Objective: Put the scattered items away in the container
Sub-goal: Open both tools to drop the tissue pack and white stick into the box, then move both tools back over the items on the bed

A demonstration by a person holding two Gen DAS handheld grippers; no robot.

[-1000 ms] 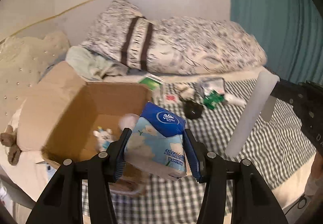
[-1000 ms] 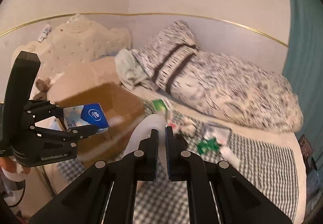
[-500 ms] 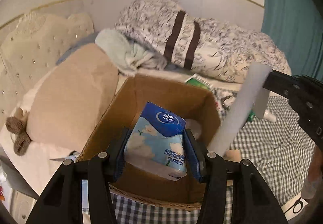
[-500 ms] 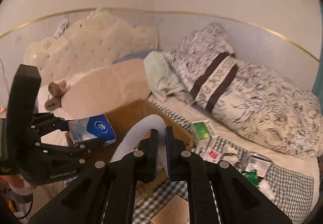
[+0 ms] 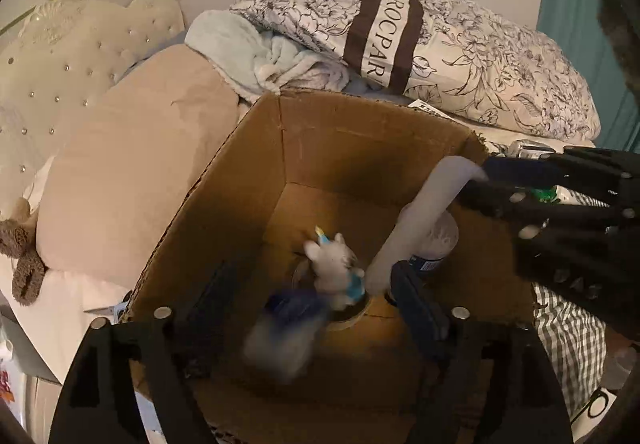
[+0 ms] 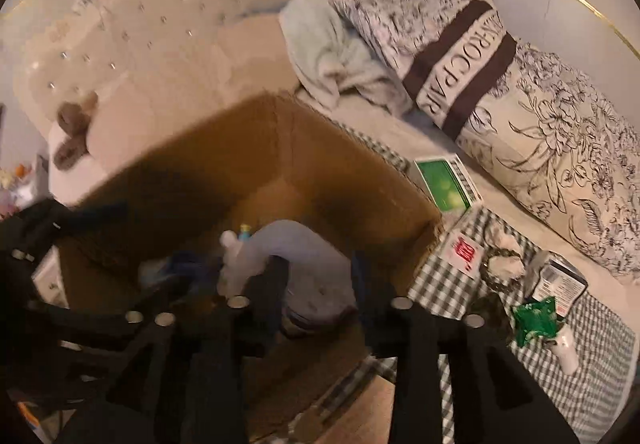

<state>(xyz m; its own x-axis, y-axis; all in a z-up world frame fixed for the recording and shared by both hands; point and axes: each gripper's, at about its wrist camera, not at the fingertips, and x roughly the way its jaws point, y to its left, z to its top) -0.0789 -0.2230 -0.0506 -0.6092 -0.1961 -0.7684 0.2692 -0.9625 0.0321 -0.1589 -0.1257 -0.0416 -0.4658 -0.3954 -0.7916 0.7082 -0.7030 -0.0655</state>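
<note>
Bed, cardboard box (image 5: 360, 139) | left gripper (image 5: 316, 304) opening, tissue pack (image 5: 284, 340) loose between its jaws

- Big capitals run down the pale band between two brown stripes on the floral pillow (image 5: 384, 31): "AROCPAR" in the left wrist view.
- Same pillow (image 6: 452, 71) in the right wrist view: "AROCPAIR", with the first letter cut off at the fold.
- White card (image 6: 462, 250) on the checked bedsheet carries red print, too blurred to read.
- Blurred blue pack (image 5: 288, 328) in the box: no legible label.
</note>
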